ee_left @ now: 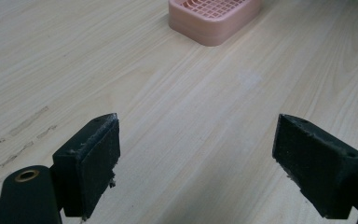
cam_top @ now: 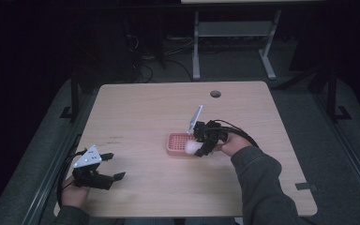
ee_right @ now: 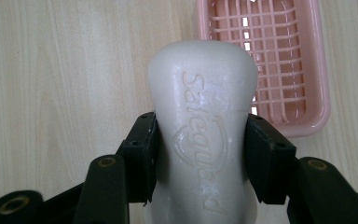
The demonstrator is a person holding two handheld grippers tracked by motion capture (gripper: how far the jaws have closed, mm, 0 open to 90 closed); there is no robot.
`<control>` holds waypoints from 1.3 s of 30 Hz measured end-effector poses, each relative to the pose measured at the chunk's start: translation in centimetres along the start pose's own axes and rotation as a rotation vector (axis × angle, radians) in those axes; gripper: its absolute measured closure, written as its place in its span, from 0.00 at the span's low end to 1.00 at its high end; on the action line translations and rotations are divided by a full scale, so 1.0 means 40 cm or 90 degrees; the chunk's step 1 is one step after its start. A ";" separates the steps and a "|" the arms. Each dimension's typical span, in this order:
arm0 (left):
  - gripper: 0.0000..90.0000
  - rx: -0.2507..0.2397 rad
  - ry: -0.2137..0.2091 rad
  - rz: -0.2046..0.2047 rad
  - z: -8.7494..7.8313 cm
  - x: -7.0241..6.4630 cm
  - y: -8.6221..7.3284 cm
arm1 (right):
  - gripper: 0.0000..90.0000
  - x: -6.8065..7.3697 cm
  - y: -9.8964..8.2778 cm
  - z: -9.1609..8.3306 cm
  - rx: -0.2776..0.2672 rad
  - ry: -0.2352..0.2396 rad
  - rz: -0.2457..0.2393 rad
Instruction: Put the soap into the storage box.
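Note:
A white bar of soap (ee_right: 203, 116) with raised lettering is clamped between the jaws of my right gripper (ee_right: 200, 149). In the high view the right gripper (cam_top: 201, 146) holds the soap (cam_top: 191, 147) just above the near right corner of a pink slotted soap dish (cam_top: 178, 143) at the table's middle. The dish (ee_right: 279, 65) lies beyond the soap, up and to the right in the right gripper view. My left gripper (cam_top: 115, 166) rests near the table's front left, open and holding nothing. Its wide-apart jaws (ee_left: 198, 163) face the dish (ee_left: 214, 18) across bare wood.
The light wooden table (cam_top: 140, 112) has a round cable hole (cam_top: 215, 93) near its far edge. A person's grey sleeve (cam_top: 262, 183) crosses the front right. Another desk's white legs (cam_top: 196, 47) stand on the dark floor behind.

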State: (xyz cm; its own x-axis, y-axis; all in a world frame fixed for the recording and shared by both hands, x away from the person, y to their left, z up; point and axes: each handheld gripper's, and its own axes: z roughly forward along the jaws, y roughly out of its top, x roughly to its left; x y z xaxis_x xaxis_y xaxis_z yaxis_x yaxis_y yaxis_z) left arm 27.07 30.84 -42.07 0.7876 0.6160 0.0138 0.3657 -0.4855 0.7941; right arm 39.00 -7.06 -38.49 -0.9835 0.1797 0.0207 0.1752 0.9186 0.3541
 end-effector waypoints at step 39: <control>0.16 -0.003 0.000 -0.003 -0.003 0.002 0.000 | 0.54 -0.061 0.087 0.029 -0.001 0.000 -0.003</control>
State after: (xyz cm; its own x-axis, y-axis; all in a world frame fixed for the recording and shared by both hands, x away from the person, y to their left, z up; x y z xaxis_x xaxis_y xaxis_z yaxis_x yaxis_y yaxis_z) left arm 27.07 30.99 -42.00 0.7858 0.6184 0.0107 0.3668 -0.4799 0.7970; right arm 42.06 -3.88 -38.40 -0.9842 0.1763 0.0186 0.1713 0.9190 0.3551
